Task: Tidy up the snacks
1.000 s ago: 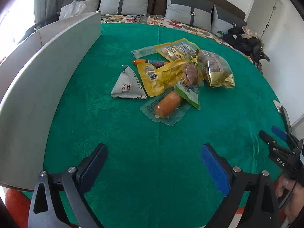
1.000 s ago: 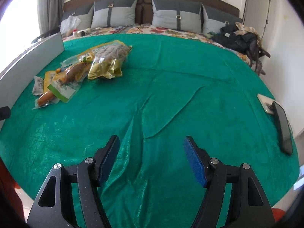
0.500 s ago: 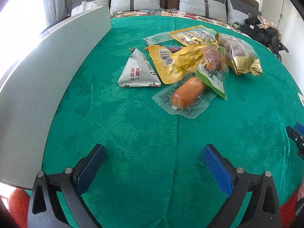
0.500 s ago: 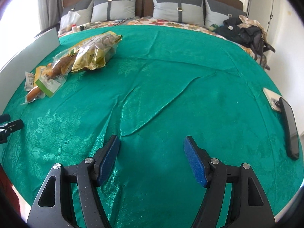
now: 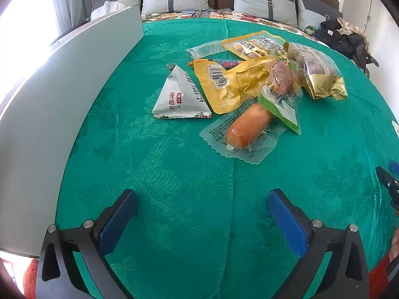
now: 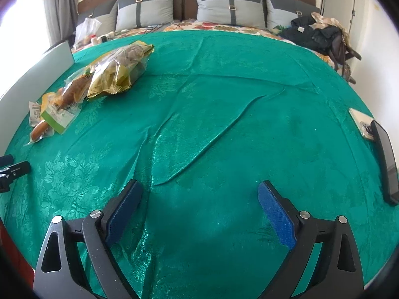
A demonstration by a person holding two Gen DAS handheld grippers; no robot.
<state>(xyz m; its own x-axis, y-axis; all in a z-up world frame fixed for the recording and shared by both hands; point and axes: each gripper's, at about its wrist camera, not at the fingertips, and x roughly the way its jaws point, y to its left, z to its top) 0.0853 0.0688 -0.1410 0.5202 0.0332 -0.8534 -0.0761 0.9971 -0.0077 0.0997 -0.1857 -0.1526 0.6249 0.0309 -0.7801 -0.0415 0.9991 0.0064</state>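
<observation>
The left gripper (image 5: 202, 209) points steeply down at the green patterned bedspread (image 5: 189, 179). Its jaws stand wide with nothing between them, and its blue pads (image 5: 117, 221) hang over bare cloth. The right gripper (image 6: 199, 201) is angled down likewise. Its jaws have just been opening and now stand wide, empty, over a creased part of the bedspread.

The snacks lie in a loose pile ahead of the left gripper, well apart from its fingertips. Nearest is a sausage in a clear wrapper (image 5: 245, 130). Just to its left lies a silver triangular packet (image 5: 180, 97), apart from the rest. Behind the sausage a green-edged pouch (image 5: 280, 99) overlaps a yellow barcoded pouch (image 5: 229, 82), with a gold foil bag (image 5: 319, 77) at the right. In the right wrist view the pile sits far to the left.

A grey upright board (image 5: 67, 94) runs along the bedspread's left edge. Grey pillows (image 6: 229, 7) line a brown headboard. Dark clothing (image 6: 316, 35) is heaped at the far right, and a black flat device (image 6: 385, 162) lies on the right edge.
</observation>
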